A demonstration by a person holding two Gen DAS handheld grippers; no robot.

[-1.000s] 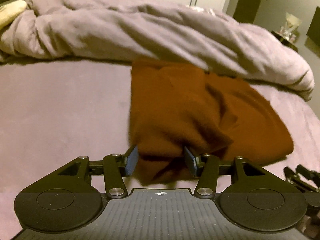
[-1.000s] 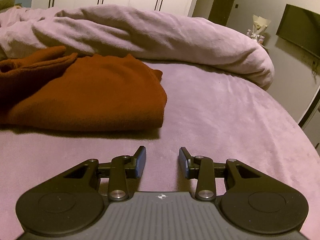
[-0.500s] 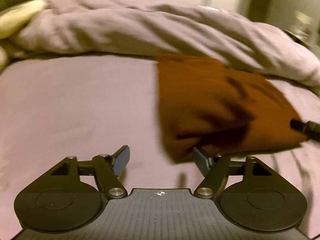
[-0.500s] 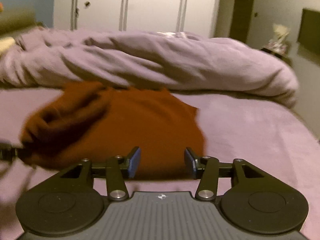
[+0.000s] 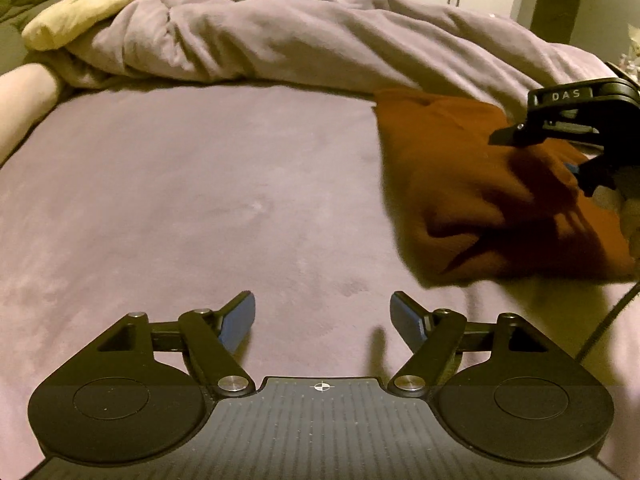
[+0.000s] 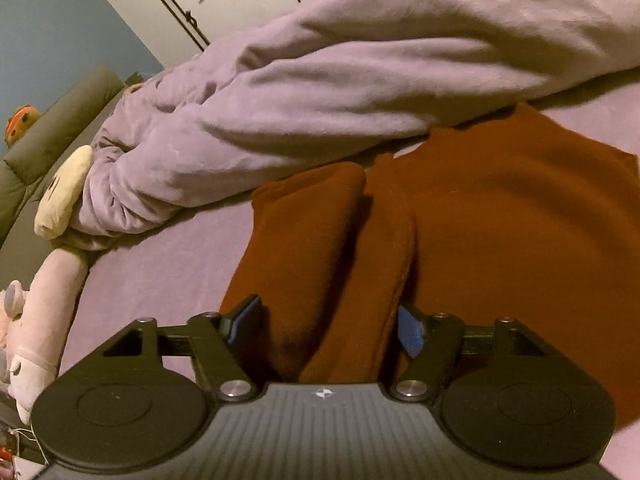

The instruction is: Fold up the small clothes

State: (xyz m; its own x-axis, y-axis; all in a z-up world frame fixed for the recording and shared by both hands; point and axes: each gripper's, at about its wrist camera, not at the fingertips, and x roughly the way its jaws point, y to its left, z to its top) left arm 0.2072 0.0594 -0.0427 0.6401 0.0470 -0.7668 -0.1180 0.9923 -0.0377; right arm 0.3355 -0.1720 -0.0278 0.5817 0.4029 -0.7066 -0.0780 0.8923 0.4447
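Now the left gripper [image 5: 322,316] hangs over bare mauve bedsheet [image 5: 192,208] at the lower middle of its view, its blue-padded jaws wide, opening, and with nothing between them. A second ago those pads had a bunch of the rust-brown folded knit garment [image 5: 452,184] between them; half a second ago the cloth had slipped clear of the left pad and lay against the right one. The garment now lies apart from this gripper, at the right of the frame, against the rumpled lilac duvet [image 5: 304,36].

The right gripper [image 6: 330,326] has changed more. A second ago it stood over empty sheet with the garment well off to the upper left; now the view is rolled, and the garment [image 6: 500,220] fills the centre and right. Its jaws are fairly wide and opening, and a raised fold of the brown cloth runs up between them; whether the pads touch it I cannot tell. In the left wrist view that gripper's black body [image 5: 576,128] reaches in from the right edge above the garment, lettered "DAS" in pale capitals.

A cream plush pillow [image 5: 80,12] lies at the upper left.
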